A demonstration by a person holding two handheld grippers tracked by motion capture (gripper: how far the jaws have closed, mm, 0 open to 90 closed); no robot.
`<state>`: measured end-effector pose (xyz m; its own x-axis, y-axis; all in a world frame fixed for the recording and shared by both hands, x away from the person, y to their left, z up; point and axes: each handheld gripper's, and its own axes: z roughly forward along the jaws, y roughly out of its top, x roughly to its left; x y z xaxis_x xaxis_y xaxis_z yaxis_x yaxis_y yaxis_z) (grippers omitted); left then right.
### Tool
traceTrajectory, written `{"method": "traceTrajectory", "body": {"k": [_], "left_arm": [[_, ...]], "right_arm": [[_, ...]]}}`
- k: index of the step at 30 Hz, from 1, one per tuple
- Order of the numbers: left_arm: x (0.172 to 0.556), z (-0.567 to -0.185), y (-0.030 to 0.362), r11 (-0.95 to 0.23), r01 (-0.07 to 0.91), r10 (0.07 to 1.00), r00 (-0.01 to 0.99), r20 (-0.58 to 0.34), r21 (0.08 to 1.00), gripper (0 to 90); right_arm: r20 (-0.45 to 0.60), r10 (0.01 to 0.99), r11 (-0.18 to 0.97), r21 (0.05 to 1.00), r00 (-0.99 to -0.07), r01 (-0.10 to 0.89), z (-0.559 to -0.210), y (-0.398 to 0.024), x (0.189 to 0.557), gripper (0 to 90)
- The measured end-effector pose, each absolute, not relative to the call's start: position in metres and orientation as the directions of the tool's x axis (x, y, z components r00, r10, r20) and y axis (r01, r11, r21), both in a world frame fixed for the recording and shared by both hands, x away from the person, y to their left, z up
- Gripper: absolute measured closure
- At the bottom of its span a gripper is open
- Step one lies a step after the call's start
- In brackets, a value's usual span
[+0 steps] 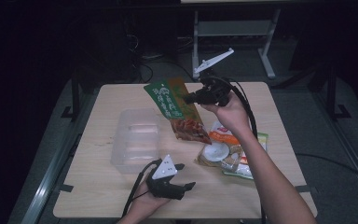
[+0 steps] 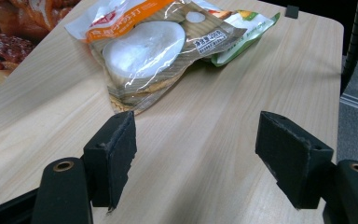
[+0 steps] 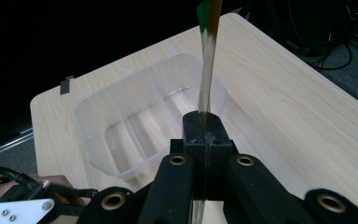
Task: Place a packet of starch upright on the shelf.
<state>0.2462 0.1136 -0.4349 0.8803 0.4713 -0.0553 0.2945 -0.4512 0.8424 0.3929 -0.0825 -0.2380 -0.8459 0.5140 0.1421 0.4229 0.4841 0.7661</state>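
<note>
Right gripper (image 1: 189, 98) clamped on green snack packet (image 1: 175, 108) above the empty clear bin (image 1: 137, 140); left gripper (image 1: 186, 176) open, idle; remaining packets (image 1: 228, 151) lie unpacked on table (image 1: 98, 186).

Room was dark, light fell mostly on the table (image 1: 121, 196), a pale wood-grain top with rounded corners. Black clips (image 1: 64, 188) sat at its edges. Grey floor (image 1: 307, 107) lay around it. A grey metal rail (image 1: 51, 172) ran along the table's left side, another rail (image 1: 354, 154) on the right. Behind the table stood a white metal frame (image 1: 233, 29) with splayed feet. Black cables (image 1: 144, 60) lay tangled on the floor at the back, one more cable (image 1: 335, 163) ran across the floor at right. Back wall was too dark to make out.
</note>
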Motion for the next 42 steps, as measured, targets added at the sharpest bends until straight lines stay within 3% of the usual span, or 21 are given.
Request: {"method": "traceTrajectory", "body": {"k": [42], "left_arm": [[0.244,-0.435,0.118,-0.443,0.283,0.447,0.892,-0.064,0.851,28.4]], "right_arm": [[0.112,0.415,0.500,0.800,-0.903,0.330,-0.216,0.006,0.432,90.0]]}}
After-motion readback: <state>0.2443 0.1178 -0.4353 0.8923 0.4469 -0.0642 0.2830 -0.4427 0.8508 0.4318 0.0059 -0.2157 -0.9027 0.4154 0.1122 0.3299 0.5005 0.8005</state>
